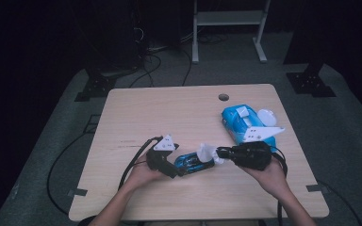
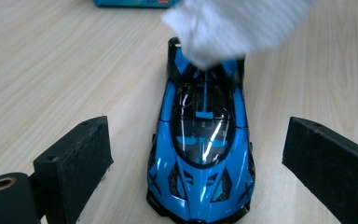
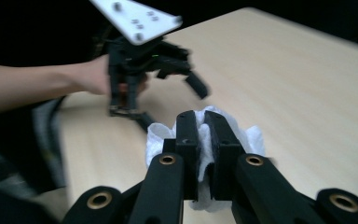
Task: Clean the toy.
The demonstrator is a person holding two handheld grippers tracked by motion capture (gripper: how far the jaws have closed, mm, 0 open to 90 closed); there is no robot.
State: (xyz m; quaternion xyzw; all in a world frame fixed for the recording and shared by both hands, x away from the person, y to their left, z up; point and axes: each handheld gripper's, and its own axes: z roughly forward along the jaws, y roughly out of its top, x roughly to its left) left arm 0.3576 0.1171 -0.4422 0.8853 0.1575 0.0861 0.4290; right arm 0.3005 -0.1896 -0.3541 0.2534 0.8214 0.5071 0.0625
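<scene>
- we see the blue toy car [image 1: 193,163] lying on the table [image 1: 169,113] near its front edge, between our two grippers.
- in the high view its long axis runs almost across the table, tilted a little, with one end at the left gripper [image 1: 167,165] and the other toward the right gripper [image 1: 220,153].
- the left gripper view settles which end is which: the car [image 2: 203,149] points its nose straight at that camera, its tail away, and its long axis runs up the middle of the gap between the two black jaws.
- those jaws stand wide apart on either side of the car, with bare table showing between each pad and the bodywork, so the left gripper is open and not touching it.
- the right gripper is clamped on a crumpled white tissue [image 1: 207,153]; in the right gripper view the jaws press together on the tissue [image 3: 205,140], which bulges out on both sides.
- in the left gripper view the tissue [image 2: 228,25] hangs blurred over the car's tail; whether it touches the car we cannot tell.
- the high view alone gives us the blue tissue pack [image 1: 245,123] lying farther back on the right of the table, well apart from the car.
- the right gripper view shows the left gripper [image 3: 186,86] from its far side, with the hand behind it.
</scene>
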